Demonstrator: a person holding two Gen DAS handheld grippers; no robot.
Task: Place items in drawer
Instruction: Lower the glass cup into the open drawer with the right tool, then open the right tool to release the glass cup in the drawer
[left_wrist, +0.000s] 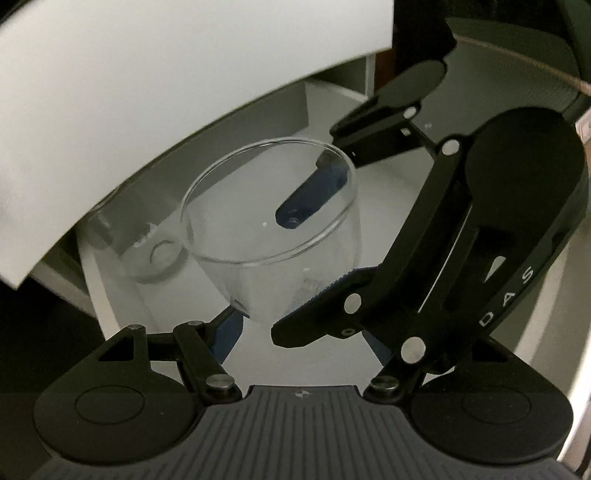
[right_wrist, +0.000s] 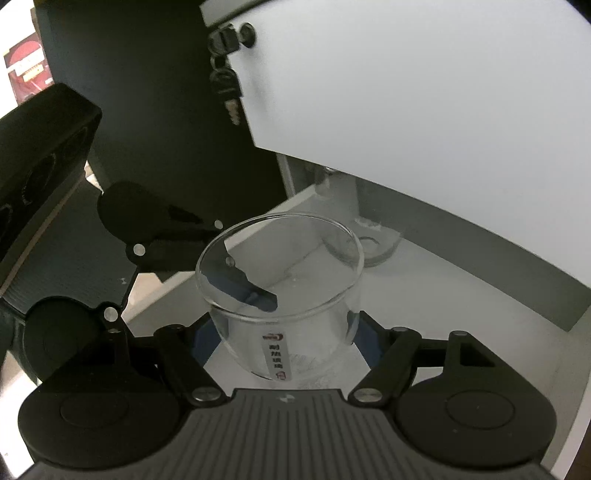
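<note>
Closest to the left wrist camera, the left gripper (left_wrist: 301, 332) has its blue-padded fingers (left_wrist: 227, 334) spread wide and released, with the base of the glass cup (left_wrist: 266, 221) low between them and no pad clearly pressing it. The cup sits within the open white drawer (left_wrist: 122, 314), its rim tilted in this view. The right gripper (left_wrist: 286, 273) comes in from the right side. One of its fingers lies against the cup's near wall, and the other shows through the clear glass on the far side. A second glass (left_wrist: 155, 251) stands just behind the cup, partly under a white cabinet front (left_wrist: 147, 92).

From the right wrist camera, the right gripper (right_wrist: 286, 332) straddles the cup (right_wrist: 280, 295), with a blue pad (right_wrist: 203, 339) against each side of the wall, grasping it. A label strip runs down the cup's near face. One finger (right_wrist: 255, 288) of the left gripper shows through the cup's rim. Whether it is inside the cup or behind it cannot be told. The second glass (right_wrist: 369, 240) stands further back on the drawer floor (right_wrist: 443, 314). A key (right_wrist: 245, 31) sits in the lock of the white front above.
</note>
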